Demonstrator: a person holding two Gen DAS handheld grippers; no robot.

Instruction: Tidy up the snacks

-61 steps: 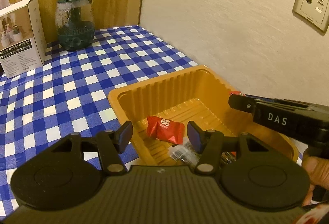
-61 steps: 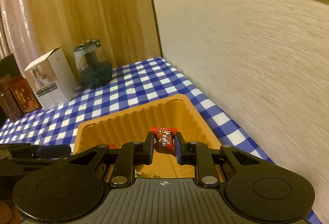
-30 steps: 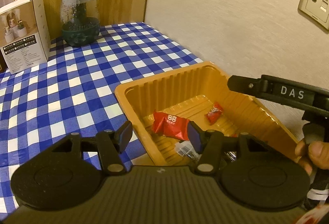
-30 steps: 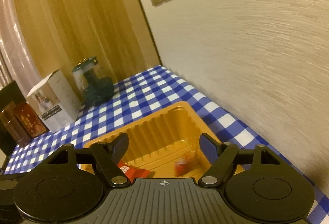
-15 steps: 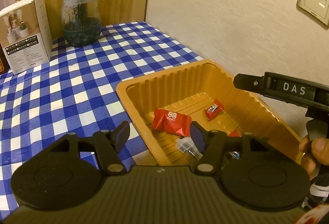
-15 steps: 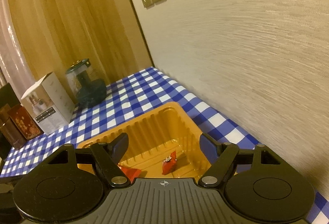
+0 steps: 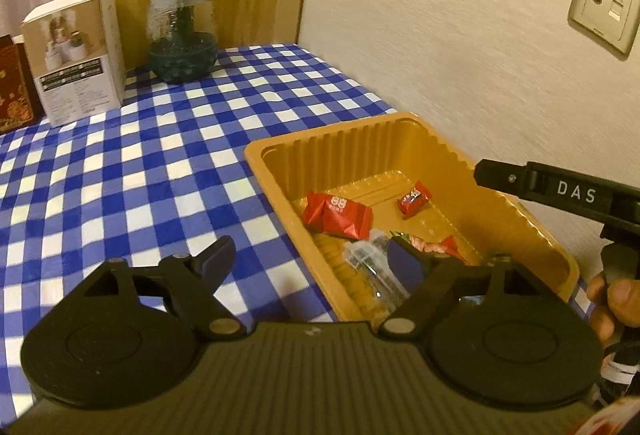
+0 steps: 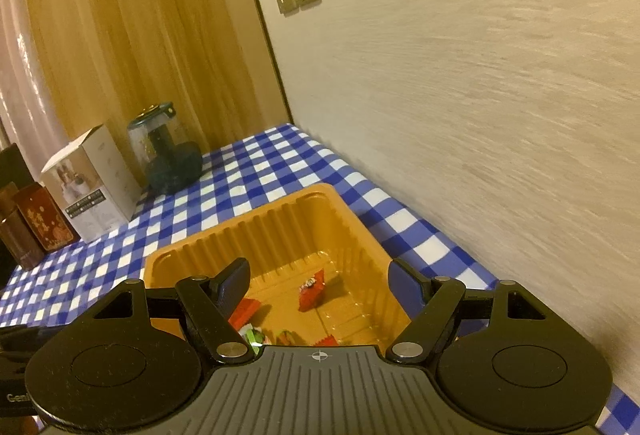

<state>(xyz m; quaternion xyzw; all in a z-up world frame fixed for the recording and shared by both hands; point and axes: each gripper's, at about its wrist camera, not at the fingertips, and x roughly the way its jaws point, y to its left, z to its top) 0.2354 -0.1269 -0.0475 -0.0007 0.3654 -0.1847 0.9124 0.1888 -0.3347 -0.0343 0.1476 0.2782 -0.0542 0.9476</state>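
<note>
1. Between the spread jaws of the right gripper (image 8: 318, 279): nothing; hovering over the orange tray (image 8: 276, 213).
2. Left gripper (image 7: 310, 257): jaws just widened, nothing between the pads.
3. Inside the tray: two clear red snacks, large packet (image 7: 338, 213) and small candy (image 7: 415, 199); others partly hidden.
4. Probably between placements; next, fetching another snack.

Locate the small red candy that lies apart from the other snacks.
In both views, the small red candy lies on the orange tray floor toward its far end, right of the larger red packet.
</note>
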